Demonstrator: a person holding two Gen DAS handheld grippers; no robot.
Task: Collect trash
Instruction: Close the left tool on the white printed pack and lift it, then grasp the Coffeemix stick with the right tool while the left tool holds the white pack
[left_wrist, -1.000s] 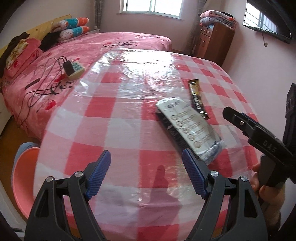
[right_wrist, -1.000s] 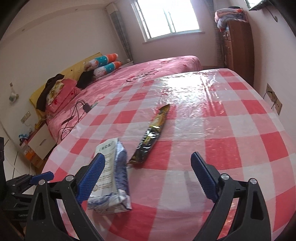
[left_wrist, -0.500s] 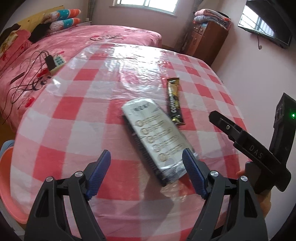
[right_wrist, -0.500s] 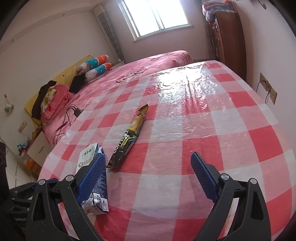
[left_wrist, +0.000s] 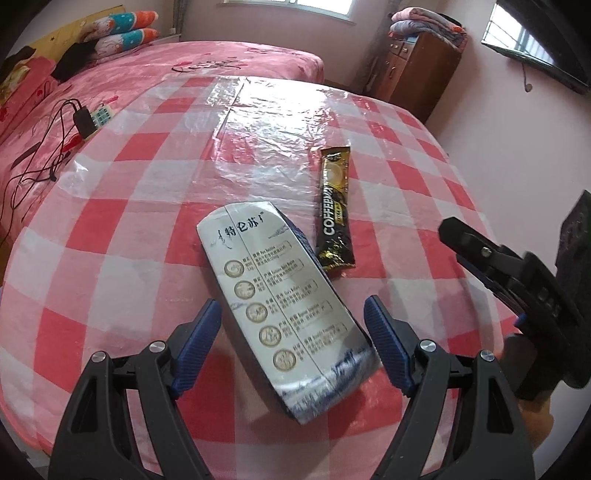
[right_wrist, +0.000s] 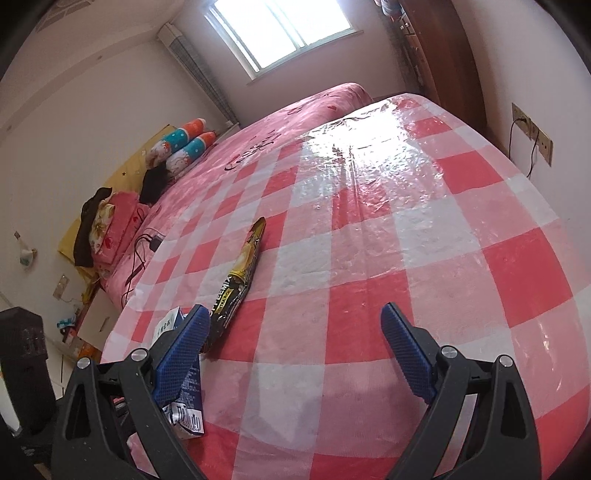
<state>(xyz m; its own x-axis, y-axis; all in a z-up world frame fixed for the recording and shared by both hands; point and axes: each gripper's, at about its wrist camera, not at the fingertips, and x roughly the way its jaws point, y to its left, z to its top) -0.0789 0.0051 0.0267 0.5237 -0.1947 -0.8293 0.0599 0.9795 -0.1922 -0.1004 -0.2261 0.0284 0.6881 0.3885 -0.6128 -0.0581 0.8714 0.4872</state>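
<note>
While the left gripper stands spread astride the flattened milk carton without pressing it, the right gripper hangs unclenched, empty; coffee sachet lies just beside the carton on the checked tablecloth

a flattened white milk carton with blue edges and printed round emblems lies flat on the red-and-white checked worktop, near its front edge, angled with its crumpled end toward the camera. just beside the carton's far right corner lies a slim black-and-gold coffee sachet, flat, pointing toward the worktop's far side.
</note>
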